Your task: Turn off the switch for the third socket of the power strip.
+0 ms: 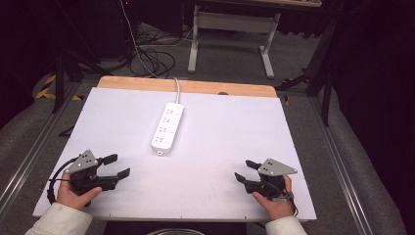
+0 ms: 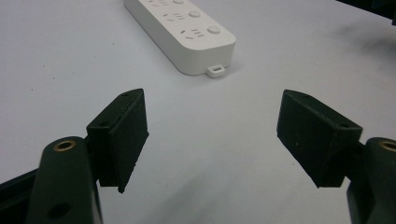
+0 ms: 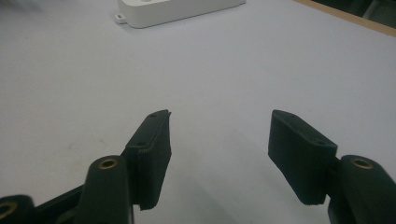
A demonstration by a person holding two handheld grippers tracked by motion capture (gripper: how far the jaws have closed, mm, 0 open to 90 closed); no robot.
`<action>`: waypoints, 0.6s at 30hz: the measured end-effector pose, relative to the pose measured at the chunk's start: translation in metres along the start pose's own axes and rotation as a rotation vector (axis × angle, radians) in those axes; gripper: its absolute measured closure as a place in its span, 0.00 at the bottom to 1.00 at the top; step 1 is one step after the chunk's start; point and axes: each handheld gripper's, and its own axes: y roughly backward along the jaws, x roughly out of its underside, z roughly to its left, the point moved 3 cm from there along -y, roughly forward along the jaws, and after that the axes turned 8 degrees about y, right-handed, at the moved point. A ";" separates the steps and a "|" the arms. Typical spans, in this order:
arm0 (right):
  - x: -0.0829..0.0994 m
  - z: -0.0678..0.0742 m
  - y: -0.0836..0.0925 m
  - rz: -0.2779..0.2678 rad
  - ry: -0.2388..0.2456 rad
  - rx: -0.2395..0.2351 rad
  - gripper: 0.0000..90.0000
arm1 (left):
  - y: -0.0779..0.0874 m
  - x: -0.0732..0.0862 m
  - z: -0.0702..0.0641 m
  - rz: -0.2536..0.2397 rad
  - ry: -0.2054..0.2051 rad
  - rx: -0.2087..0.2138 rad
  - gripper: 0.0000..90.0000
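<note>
Both claws, left (image 1: 116, 165) and right (image 1: 244, 170), gape empty; a careless reach would probably skid the power strip (image 1: 167, 128) across the tabletop (image 1: 235, 127).

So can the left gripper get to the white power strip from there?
Probably yes. The left gripper is open and aimed toward the power strip, with bare white table between them and nothing in the way.

Lab or studio setting: dark drapes (image 1: 377, 73) around, loose cables (image 1: 151, 58) on grey carpet (image 1: 230, 63), white tabletop (image 1: 220, 142), metal floor rails (image 1: 342, 191).
</note>
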 end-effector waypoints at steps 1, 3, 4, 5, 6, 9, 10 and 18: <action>0.000 0.000 0.000 0.000 0.000 0.000 0.44 | 0.000 -0.001 -0.001 -0.010 0.002 0.000 0.28; 0.000 0.000 0.001 -0.005 0.003 0.002 0.44 | 0.000 -0.001 -0.002 -0.012 0.004 0.006 0.28; 0.000 0.000 0.001 -0.005 0.003 0.002 0.44 | 0.000 -0.001 -0.003 -0.015 0.009 0.002 0.28; 0.000 0.000 0.001 -0.002 0.004 0.004 0.44 | 0.000 -0.001 -0.003 -0.014 0.004 -0.003 0.28; 0.000 0.000 0.001 -0.001 0.002 0.004 0.44 | 0.001 -0.001 -0.003 -0.018 0.001 -0.006 0.28; 0.000 0.000 0.000 -0.001 0.002 0.003 0.44 | 0.002 -0.002 -0.002 -0.020 0.012 -0.014 0.28; 0.000 0.000 0.000 0.000 0.003 0.002 0.44 | 0.002 -0.002 -0.002 -0.024 0.027 -0.017 0.28; 0.000 0.000 0.000 0.001 0.001 0.004 0.44 | 0.003 -0.003 -0.001 -0.029 0.025 -0.020 0.28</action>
